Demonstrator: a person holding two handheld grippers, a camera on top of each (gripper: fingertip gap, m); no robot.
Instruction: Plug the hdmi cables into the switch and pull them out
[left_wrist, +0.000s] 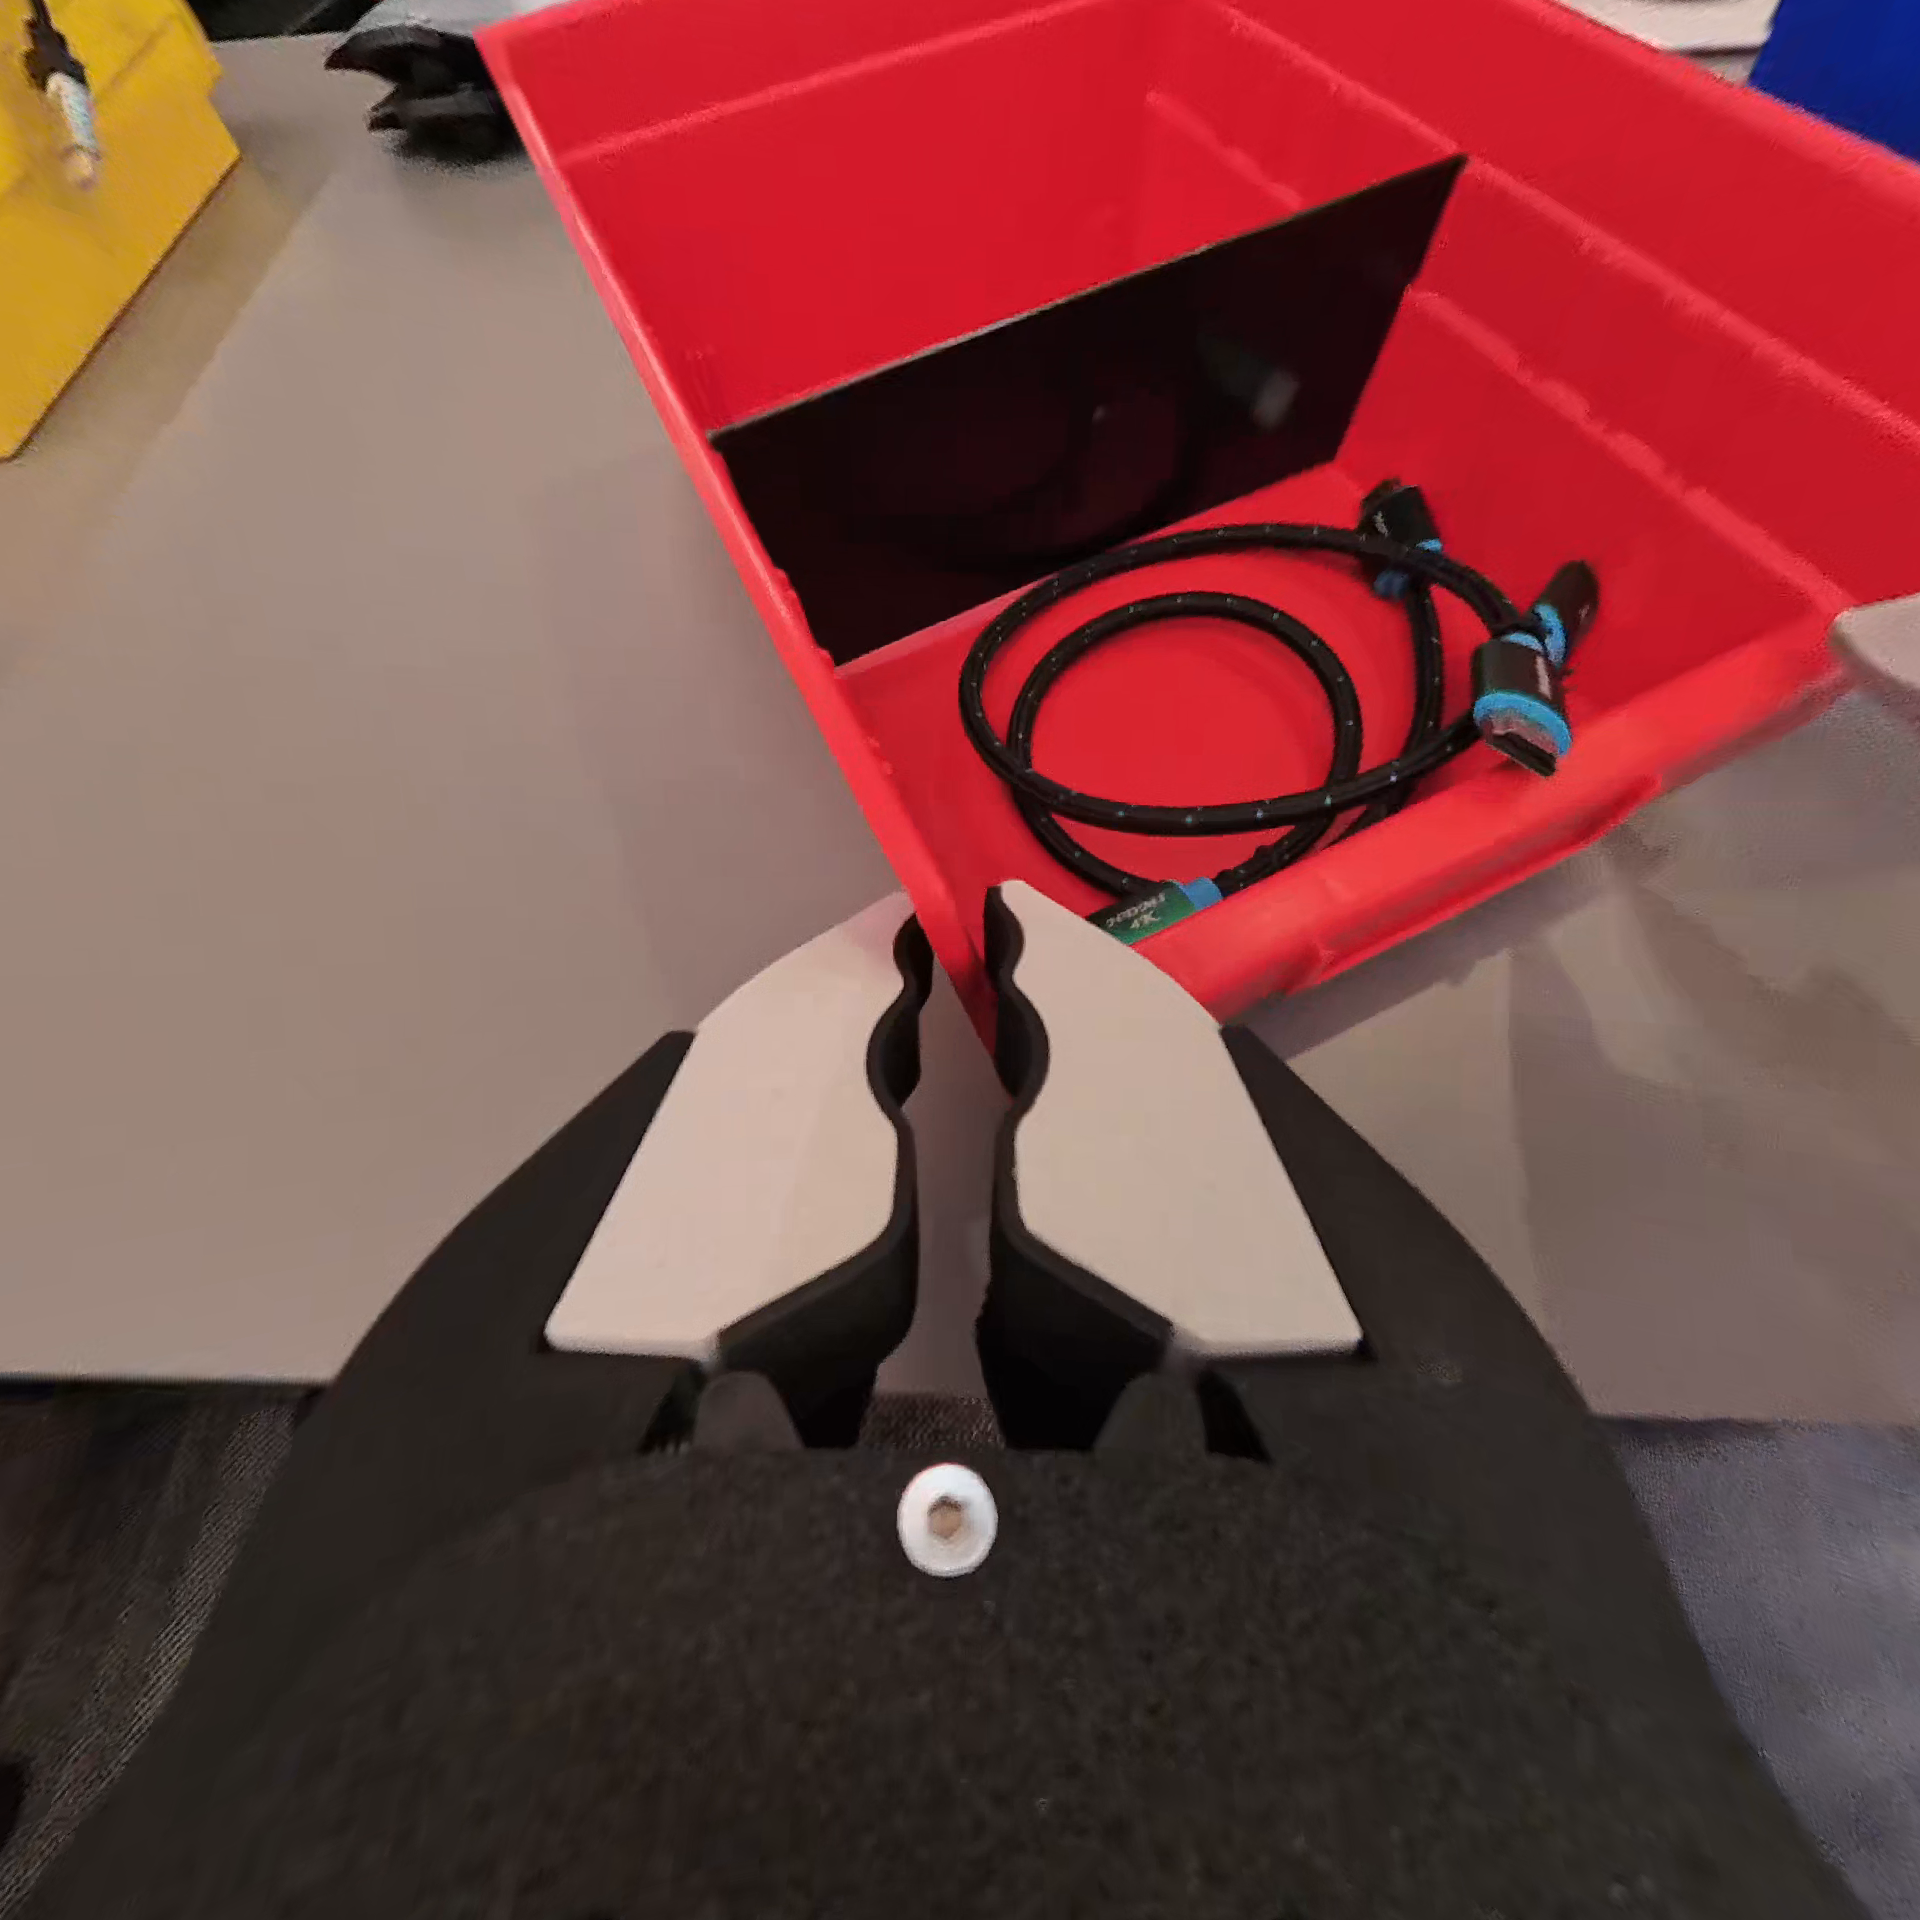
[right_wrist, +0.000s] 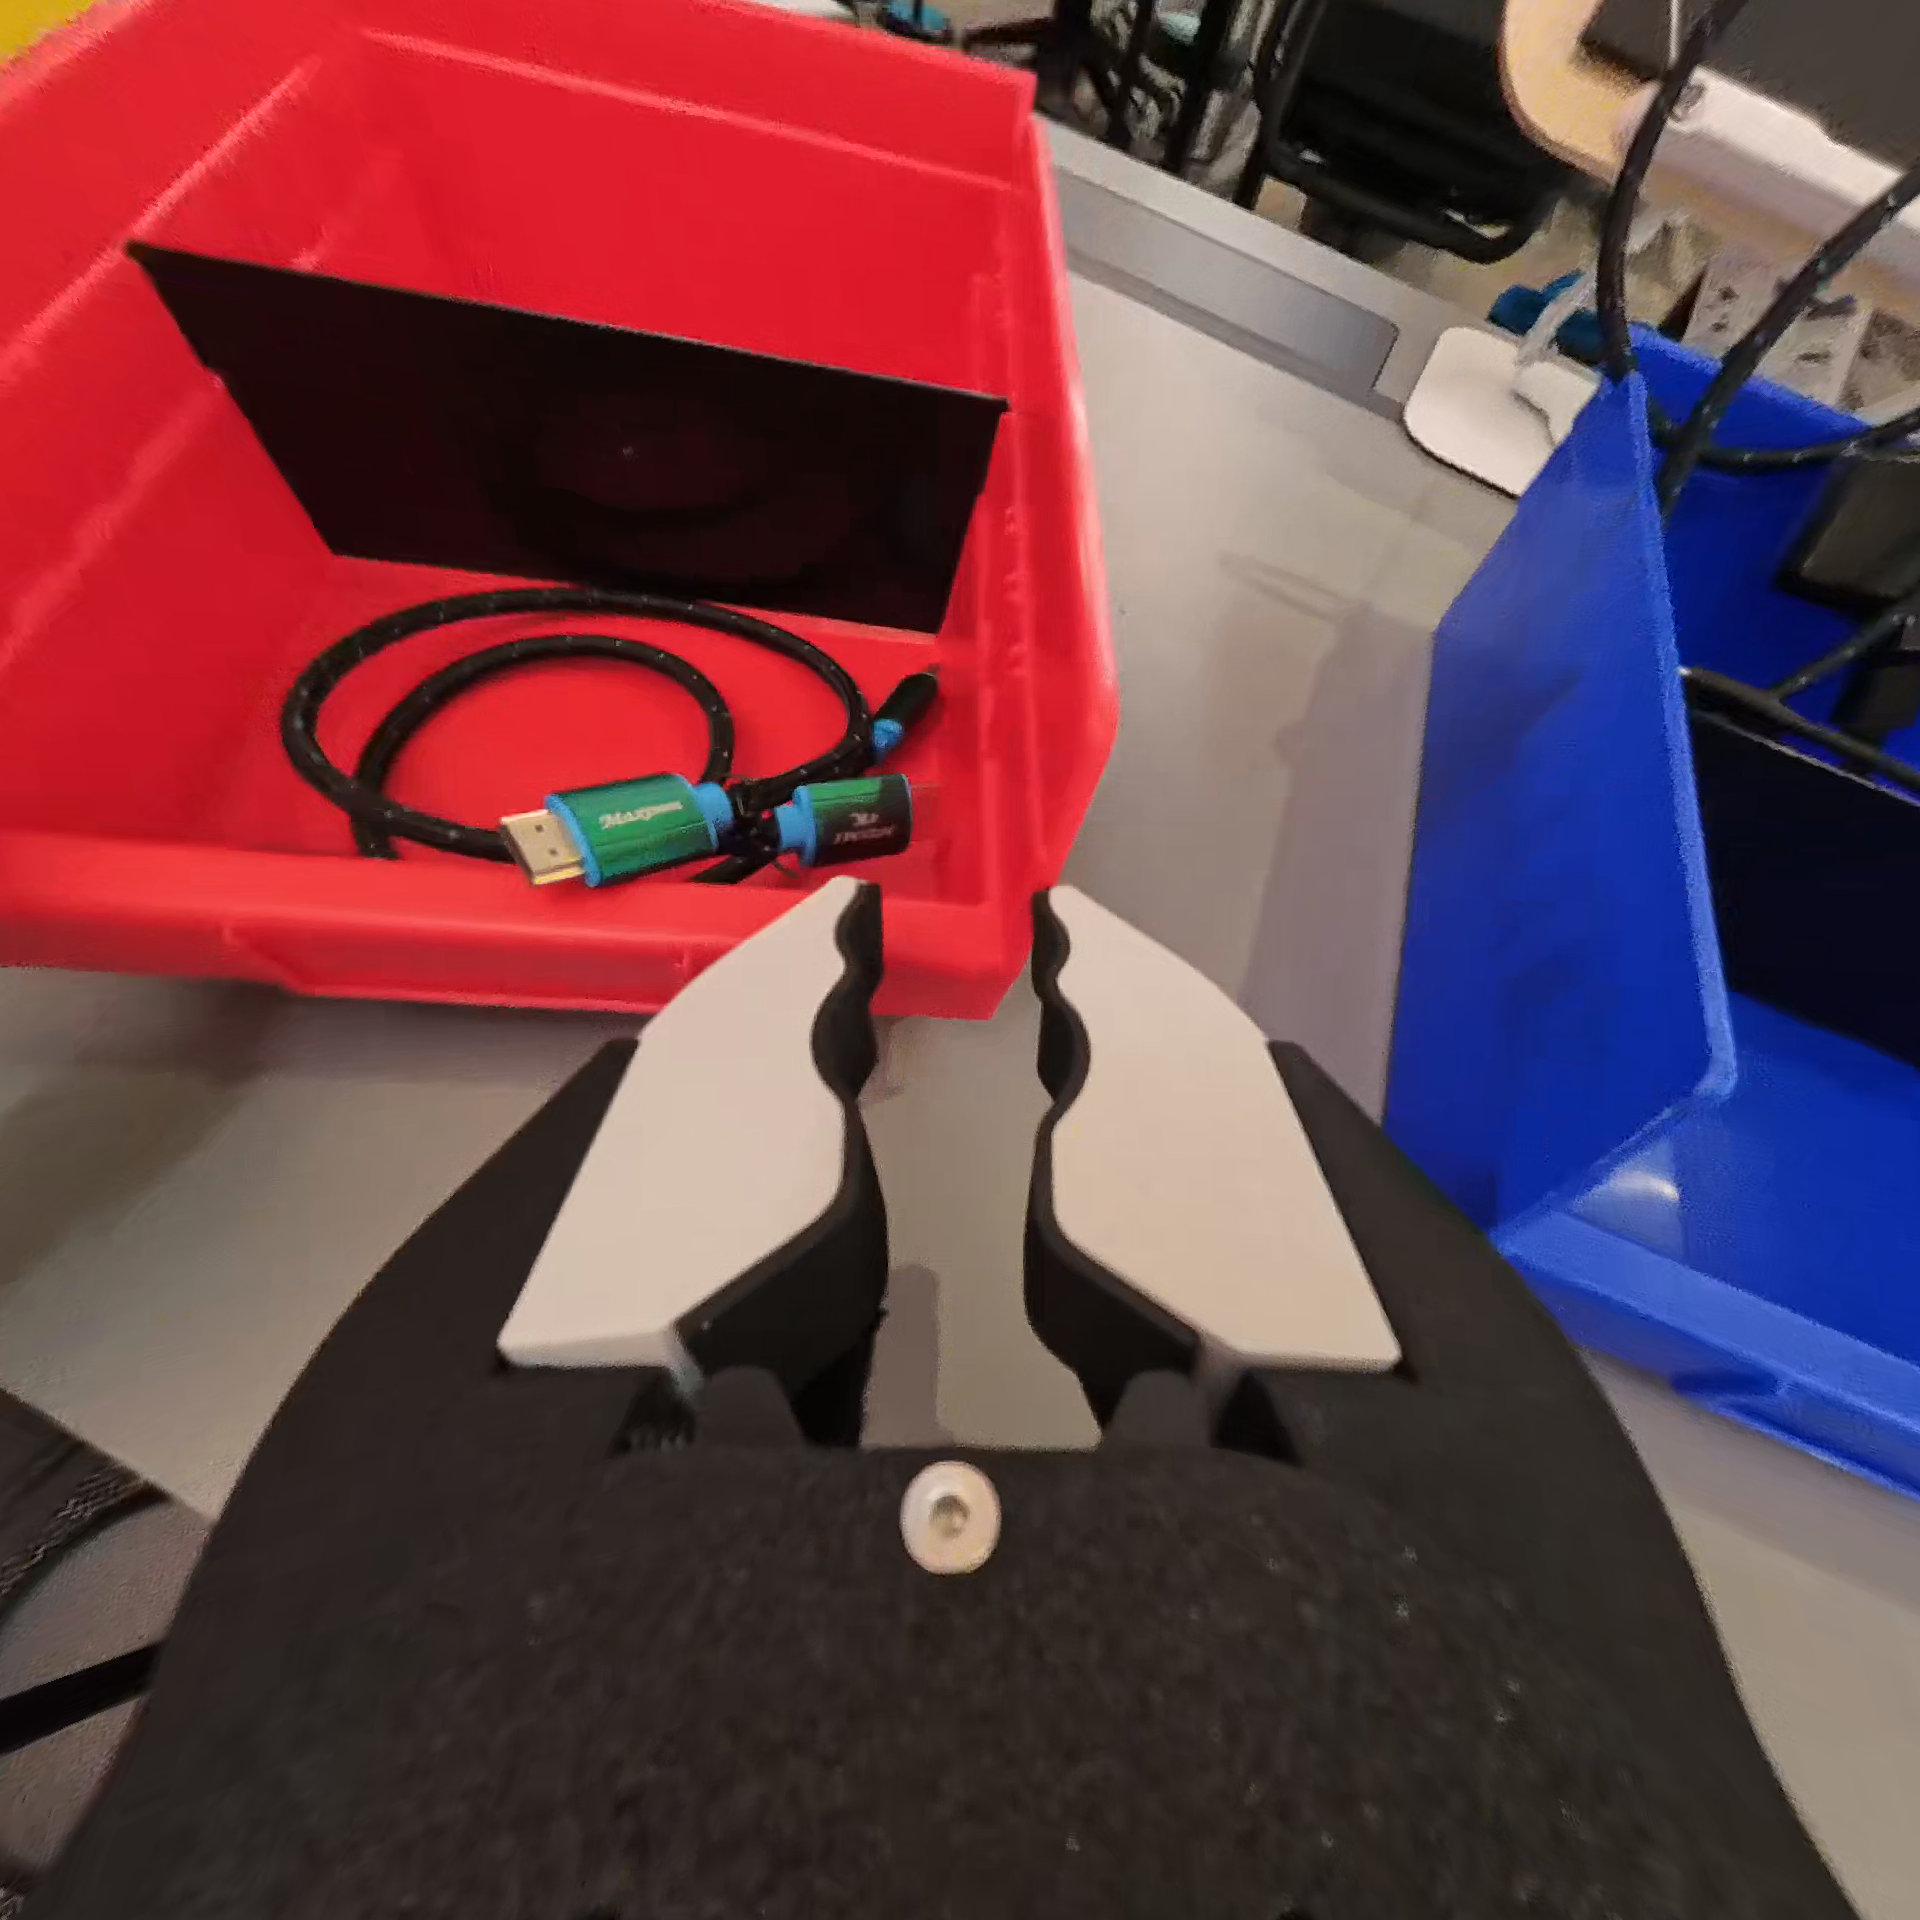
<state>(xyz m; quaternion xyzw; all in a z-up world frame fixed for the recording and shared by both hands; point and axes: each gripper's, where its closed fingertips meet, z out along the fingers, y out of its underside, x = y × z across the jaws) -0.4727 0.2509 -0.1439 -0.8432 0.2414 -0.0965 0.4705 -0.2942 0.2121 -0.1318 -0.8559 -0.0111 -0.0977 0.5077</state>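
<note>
Coiled black braided HDMI cables (right_wrist: 540, 717) with green-and-blue plugs lie in the near compartment of a red bin (right_wrist: 499, 935), in front of its black divider (right_wrist: 582, 457). The left gripper (left_wrist: 956, 925) hovers at the bin's near corner, jaws narrow and empty. The right gripper (right_wrist: 954, 904) hangs near the bin's front wall, jaws moderately apart and empty, with a blue bin (right_wrist: 1558, 831) to its right.
</note>
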